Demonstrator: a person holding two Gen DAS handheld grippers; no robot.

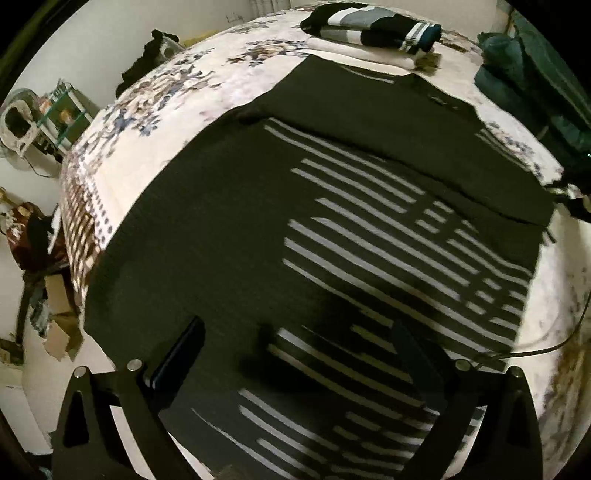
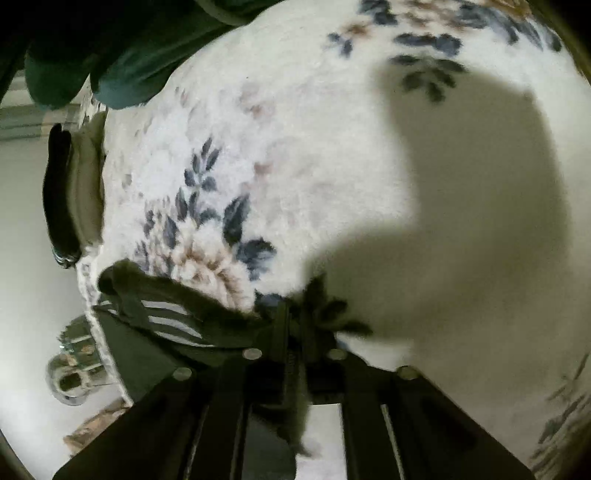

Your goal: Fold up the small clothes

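A black sweater with white stripes point(image 1: 332, 229) lies spread flat on the floral blanket point(image 1: 166, 96), one side folded over along the far edge. My left gripper point(image 1: 299, 350) hovers over its near part, open, with the cloth lying under the fingers point(image 1: 184, 350) and nothing pinched. In the right wrist view my right gripper point(image 2: 299, 325) has its jaws close together, shut on a dark edge of the sweater point(image 2: 173, 314). A striped part shows to the left of it, and a scrap of cloth hangs below the fingers.
A folded black, grey and white garment point(image 1: 373, 26) rests at the far end of the bed. Dark green fabric point(image 1: 535, 74) is piled at the right edge. Clutter and a stand point(image 1: 55, 118) sit on the floor at the left. A cable point(image 1: 546, 343) trails at the right.
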